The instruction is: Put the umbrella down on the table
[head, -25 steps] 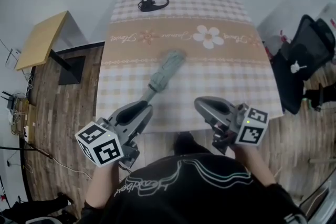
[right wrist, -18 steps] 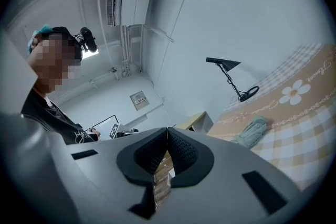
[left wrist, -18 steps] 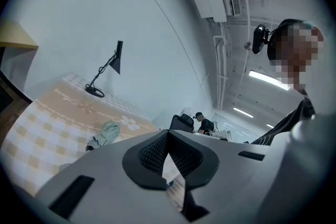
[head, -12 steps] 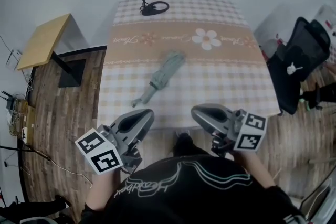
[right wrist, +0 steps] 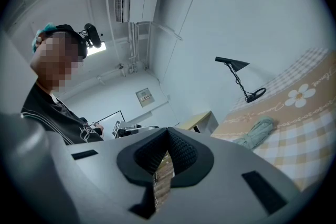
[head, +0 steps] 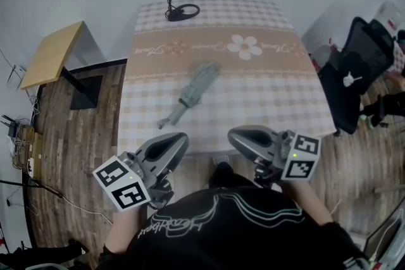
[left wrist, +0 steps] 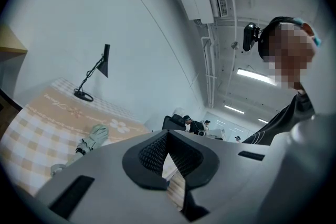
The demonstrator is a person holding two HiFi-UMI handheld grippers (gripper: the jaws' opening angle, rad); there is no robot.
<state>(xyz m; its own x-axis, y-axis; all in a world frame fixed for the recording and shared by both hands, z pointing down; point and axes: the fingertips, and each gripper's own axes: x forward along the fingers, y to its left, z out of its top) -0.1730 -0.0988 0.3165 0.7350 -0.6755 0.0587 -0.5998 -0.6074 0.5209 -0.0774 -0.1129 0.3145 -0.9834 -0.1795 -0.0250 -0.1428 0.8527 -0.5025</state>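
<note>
Diagonally across the checked table (head: 272,98) lies the folded grey-green umbrella (head: 193,90), its handle toward the near edge and well apart from both grippers. At that near edge hover the left tongs (head: 179,138) and the right tongs (head: 234,135), each closed on nothing.
</note>
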